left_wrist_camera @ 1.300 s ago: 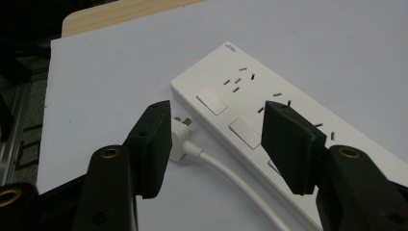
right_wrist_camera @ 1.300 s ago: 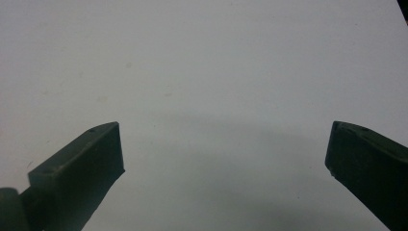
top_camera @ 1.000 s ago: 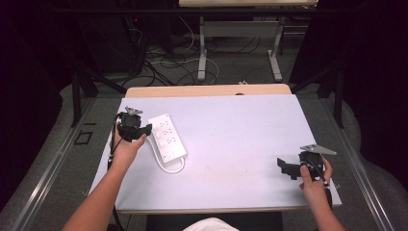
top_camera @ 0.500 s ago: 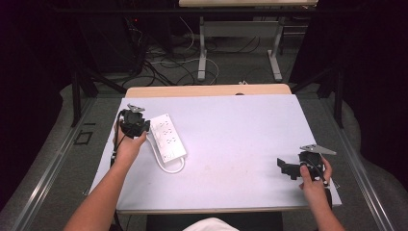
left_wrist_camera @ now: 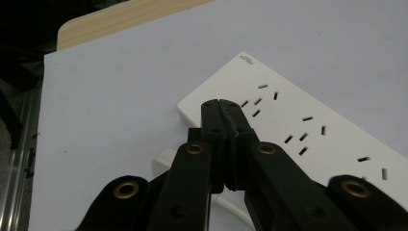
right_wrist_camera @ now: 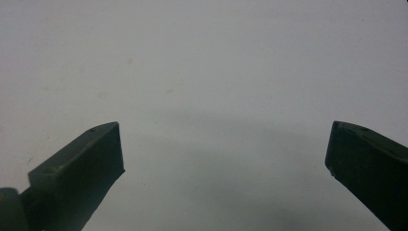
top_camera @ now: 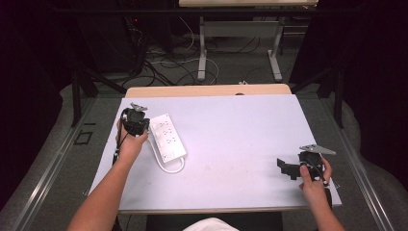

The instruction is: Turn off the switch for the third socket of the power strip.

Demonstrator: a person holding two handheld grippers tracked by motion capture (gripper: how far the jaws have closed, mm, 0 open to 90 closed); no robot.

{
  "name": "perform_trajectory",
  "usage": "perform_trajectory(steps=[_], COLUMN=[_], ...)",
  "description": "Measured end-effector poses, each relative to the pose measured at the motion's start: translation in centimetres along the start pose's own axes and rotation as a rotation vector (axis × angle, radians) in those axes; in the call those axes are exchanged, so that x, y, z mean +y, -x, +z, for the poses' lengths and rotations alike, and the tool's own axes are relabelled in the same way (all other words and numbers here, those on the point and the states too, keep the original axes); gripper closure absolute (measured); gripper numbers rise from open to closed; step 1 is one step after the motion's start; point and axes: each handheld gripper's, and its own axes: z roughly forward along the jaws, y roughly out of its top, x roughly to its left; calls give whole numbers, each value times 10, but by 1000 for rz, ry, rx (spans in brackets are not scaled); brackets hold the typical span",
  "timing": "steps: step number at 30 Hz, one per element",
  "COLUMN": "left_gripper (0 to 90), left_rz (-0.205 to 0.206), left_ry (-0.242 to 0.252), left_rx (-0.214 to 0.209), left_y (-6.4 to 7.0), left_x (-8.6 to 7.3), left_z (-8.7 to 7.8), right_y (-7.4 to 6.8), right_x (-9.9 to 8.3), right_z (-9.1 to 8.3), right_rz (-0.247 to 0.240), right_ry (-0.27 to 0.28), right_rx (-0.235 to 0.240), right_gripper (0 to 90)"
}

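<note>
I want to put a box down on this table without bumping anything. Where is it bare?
The widest bare stretch of the table lies between the power strip and the right tongs, running from far edge to near edge. The left side is crowded: the left tongs, shut, sit over the strip's edge, with its cord looping just beside.

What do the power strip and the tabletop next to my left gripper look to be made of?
The power strip looks like moulded white plastic, smooth and slightly glossy, with crisp cut slots. The tabletop seems a matte pale laminate sheet; a wood-grain edge shows at the far side.
</note>
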Motion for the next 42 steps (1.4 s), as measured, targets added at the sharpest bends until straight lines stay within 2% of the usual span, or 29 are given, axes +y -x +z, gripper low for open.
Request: perform_trajectory(steps=[8, 9, 17, 26, 29, 33, 42], left_gripper=[900, 900, 900, 900, 900, 900, 900], left_rz=[27, 28, 44, 26, 23, 4, 0], left_ry=[2, -12, -21, -47, -37, -49, -54], left_rx=[6, 11, 13, 0, -12, -19, -30], left_y=[1, 2, 5, 1, 0, -3, -7], left_x=[6, 7, 10, 9, 8, 8, 6], left_z=[10, 10, 22, 34, 38, 40, 48], right_y=[0, 0, 0, 0, 0, 0, 1], right_x=[0, 0, 0, -1, -1, -1, -2], right_z=[0, 0, 1, 2, 2, 3, 4], right_rz=[3, 6, 6, 11, 13, 14, 13], right_ry=[-2, -3, -3, -8, -9, -11, -16], right_rx=[0, 0, 3, 3, 3, 1, 4], right_gripper=[0, 0, 0, 0, 0, 0, 0])
